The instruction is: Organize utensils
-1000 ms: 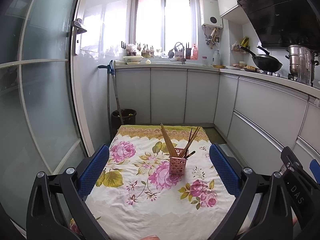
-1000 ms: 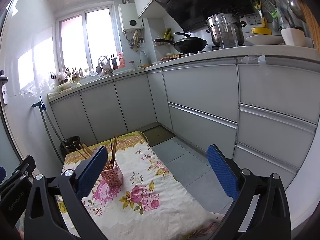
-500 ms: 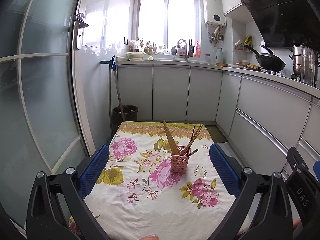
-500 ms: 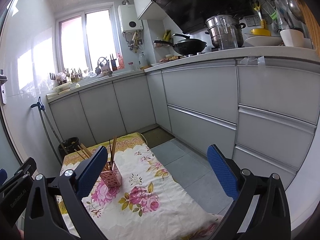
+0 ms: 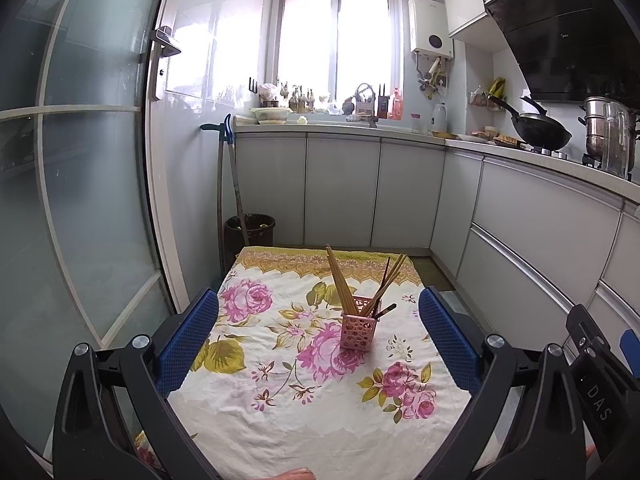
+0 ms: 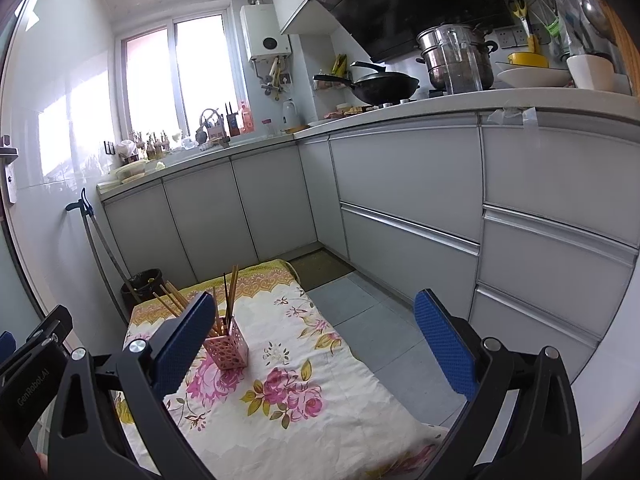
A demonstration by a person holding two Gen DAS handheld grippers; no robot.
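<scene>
The left gripper [image 5: 319, 340] is spread wide with nothing between its ribbed blue pads [image 5: 188, 338], and the right gripper [image 6: 320, 344] is likewise released, its pads [image 6: 444, 346] apart and empty. Ahead of both, a square pink holder [image 5: 357, 322] pierced with round holes stands upright near the middle of a soft floral cloth [image 5: 280, 400], with slim wooden chopsticks [image 5: 340, 280] fanning out of its top. Beyond the cloth run smooth grey cabinets [image 5: 340, 192], a round black bin [image 5: 250, 230] and a dark wok [image 5: 542, 130] on the counter.
</scene>
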